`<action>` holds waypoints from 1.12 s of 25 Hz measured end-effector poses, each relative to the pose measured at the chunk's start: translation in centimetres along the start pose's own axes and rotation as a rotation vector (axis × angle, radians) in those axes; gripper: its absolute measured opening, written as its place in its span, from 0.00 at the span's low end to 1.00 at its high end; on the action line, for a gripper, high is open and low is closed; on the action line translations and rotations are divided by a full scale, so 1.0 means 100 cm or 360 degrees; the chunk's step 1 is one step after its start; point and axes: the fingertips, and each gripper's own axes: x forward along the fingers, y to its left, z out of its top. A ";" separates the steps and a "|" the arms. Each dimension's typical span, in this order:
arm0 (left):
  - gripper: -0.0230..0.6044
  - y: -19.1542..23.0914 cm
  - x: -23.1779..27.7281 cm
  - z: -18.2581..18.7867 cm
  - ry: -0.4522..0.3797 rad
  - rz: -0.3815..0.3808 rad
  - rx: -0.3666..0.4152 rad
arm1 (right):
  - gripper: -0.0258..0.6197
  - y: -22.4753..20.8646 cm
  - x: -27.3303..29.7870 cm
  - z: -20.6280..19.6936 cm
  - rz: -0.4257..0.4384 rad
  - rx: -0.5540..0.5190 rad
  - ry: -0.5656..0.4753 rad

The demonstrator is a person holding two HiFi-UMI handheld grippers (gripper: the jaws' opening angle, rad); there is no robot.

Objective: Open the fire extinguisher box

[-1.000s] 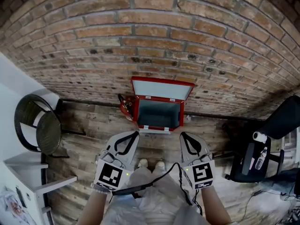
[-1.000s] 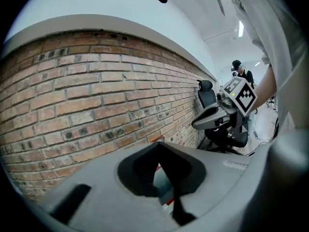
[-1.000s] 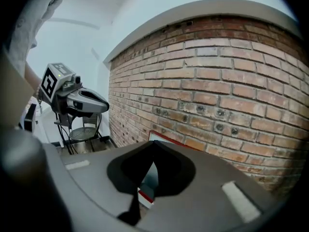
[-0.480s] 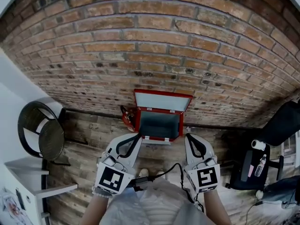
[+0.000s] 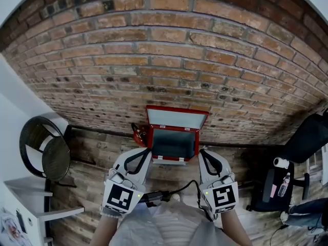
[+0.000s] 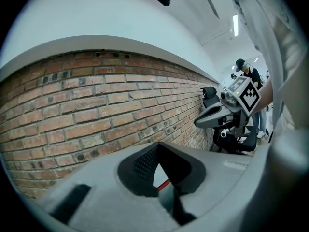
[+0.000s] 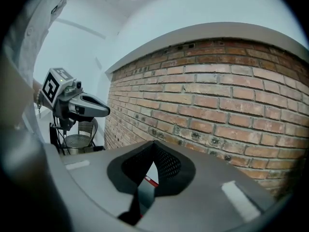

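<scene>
At your twelve o'clock, the red metal fire extinguisher box (image 5: 174, 145) stands open on the wooden plank floor (image 5: 97, 147), its lid raised against the brick wall (image 5: 169, 60). A red extinguisher (image 5: 138, 134) sits at its nine o'clock. Your left hand-held gripper (image 5: 147, 151) and right hand-held gripper (image 5: 202, 152) hover at its six o'clock, jaws together.

There's the fire extinguisher box (image 5: 173, 146), wide open: red, square-cornered, sitting on the plank floor (image 5: 92, 152) right at the foot of the brick wall (image 5: 164, 50). Its lid (image 5: 177, 118) is swung up at the back against the bricks, pale inside with a red rim. The hollow is dark and what it holds can't be made out. 2 small pale fittings show on the front edge.
</scene>
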 end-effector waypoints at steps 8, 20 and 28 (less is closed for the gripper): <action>0.04 -0.001 0.004 -0.001 0.0003 0.0005 0.0005 | 0.05 -0.001 0.004 0.005 0.0010 -0.0027 -0.0014; 0.04 -0.001 0.007 -0.004 0.0008 0.0001 0.0017 | 0.05 0.000 0.006 0.008 0.0024 -0.0041 -0.0021; 0.04 -0.001 0.007 -0.005 0.0012 -0.0004 0.0022 | 0.05 -0.001 0.008 0.008 0.0020 -0.0045 -0.0011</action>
